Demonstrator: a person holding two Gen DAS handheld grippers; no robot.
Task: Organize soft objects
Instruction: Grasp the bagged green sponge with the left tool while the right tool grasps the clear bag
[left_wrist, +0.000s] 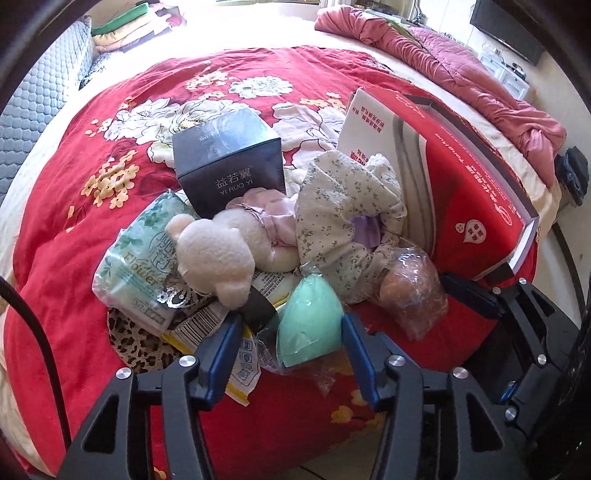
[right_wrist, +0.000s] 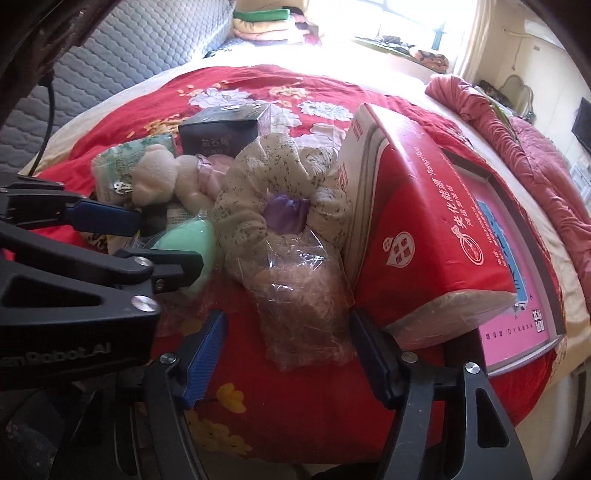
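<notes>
Red floral bedding (left_wrist: 74, 221) is carrying the whole pile, and we are judging the sorting as barely begun: the soft things are lying jumbled together near the bed's near edge, with nothing visibly set apart or placed inside the red carton (right_wrist: 417, 206) standing to their right.

We are holding the left gripper (left_wrist: 291, 332) with its jaws apart, straddling the mint-green sponge in clear wrap (left_wrist: 310, 325); whether the pads are touching it we cannot tell. We are holding the right gripper (right_wrist: 288, 332) with jaws apart too, flanking the brown fluffy item in a plastic bag (right_wrist: 303, 306), not closed on it.

Just beyond these, the cream plush bear (left_wrist: 218, 254) is resting on a tissue pack (left_wrist: 133, 258) and a yellow barcoded packet (left_wrist: 207, 321), and the floral-print cloth doll (left_wrist: 347, 199) is leaning against the carton. A leopard-print fabric (left_wrist: 136, 343) is poking out beneath the pile at the near left.

As for writing, the dark box (left_wrist: 225, 162) behind the bear is showing "YI RUO YI" under Chinese characters, the tissue pack is reading "Flower", and the left gripper's body in the right view is carrying "Robot.AI", partly cut off. The carton's Chinese print is too distorted to read reliably.
</notes>
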